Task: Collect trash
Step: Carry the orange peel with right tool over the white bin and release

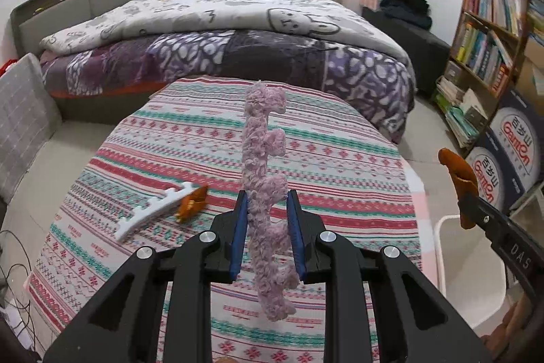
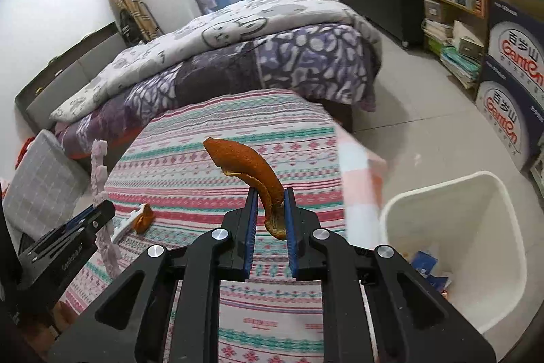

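Orange peel (image 2: 251,172) — clamped in right tool (image 2: 270,206).

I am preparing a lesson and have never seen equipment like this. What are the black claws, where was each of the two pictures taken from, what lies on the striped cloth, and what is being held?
No robot arm here: a person carries a black two-finger gripper in each hand, each with a wide-angle camera looking along its fingers. One picture is from the left gripper, which is shut on a fuzzy pink notched strip. The other is from the right gripper, shut on a curled piece of orange peel. Each gripper also shows at the edge of the other's view. On the striped patterned cloth lie a white notched plastic strip and a second bit of orange peel, touching it. A white plastic bin stands on the floor to the right.
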